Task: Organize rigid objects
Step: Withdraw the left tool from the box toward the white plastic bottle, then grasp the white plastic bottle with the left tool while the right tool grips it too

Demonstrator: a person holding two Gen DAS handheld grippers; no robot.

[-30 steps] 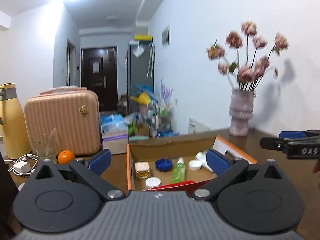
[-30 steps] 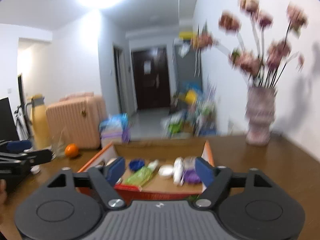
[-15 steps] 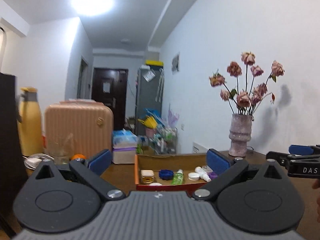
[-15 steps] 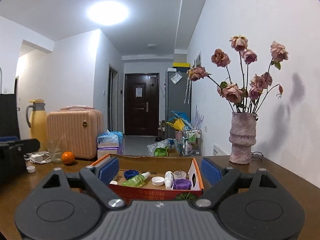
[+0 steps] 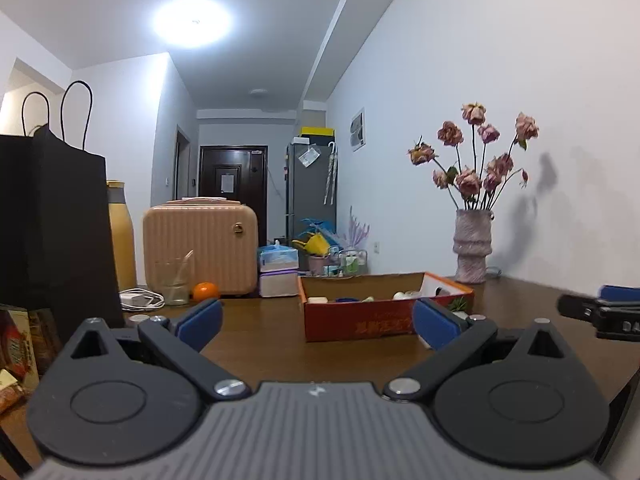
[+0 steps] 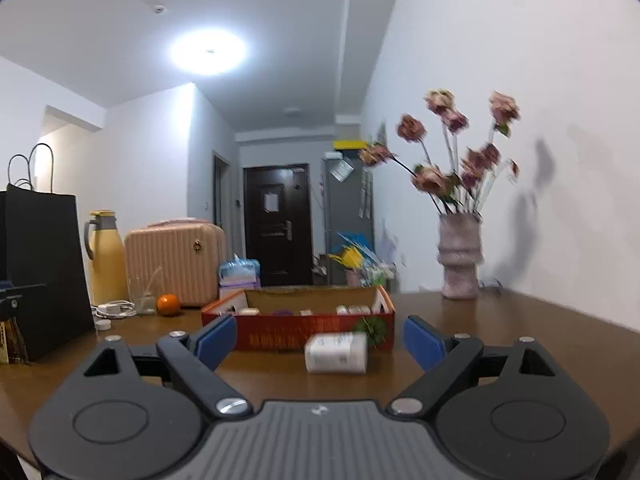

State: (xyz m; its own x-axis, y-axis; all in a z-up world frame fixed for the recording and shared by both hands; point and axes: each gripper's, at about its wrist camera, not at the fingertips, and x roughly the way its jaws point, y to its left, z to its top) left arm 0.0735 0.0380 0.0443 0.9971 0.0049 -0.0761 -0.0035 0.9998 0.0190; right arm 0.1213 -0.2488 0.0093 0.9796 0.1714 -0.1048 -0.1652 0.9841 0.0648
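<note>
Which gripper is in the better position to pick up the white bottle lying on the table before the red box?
Probably the right gripper: the white bottle lies straight ahead between its open fingers. For the left gripper, the bottle is mostly hidden behind one finger.

A lived-in home, seen from a brown wooden table (image 5: pixel 260 332) in a white-walled room that opens onto a hallway. A dark front door (image 6: pixel 278 224) stands at the hallway's end, beside a grey fridge (image 5: pixel 312 192) with notes stuck on it. On the table sit a vase of dried pink roses (image 5: pixel 472 248), a peach vanity case (image 5: pixel 200 248), a yellow thermos jug (image 6: pixel 106 256), an orange (image 6: pixel 168 304) and a black paper shopping bag (image 5: pixel 52 220).
</note>
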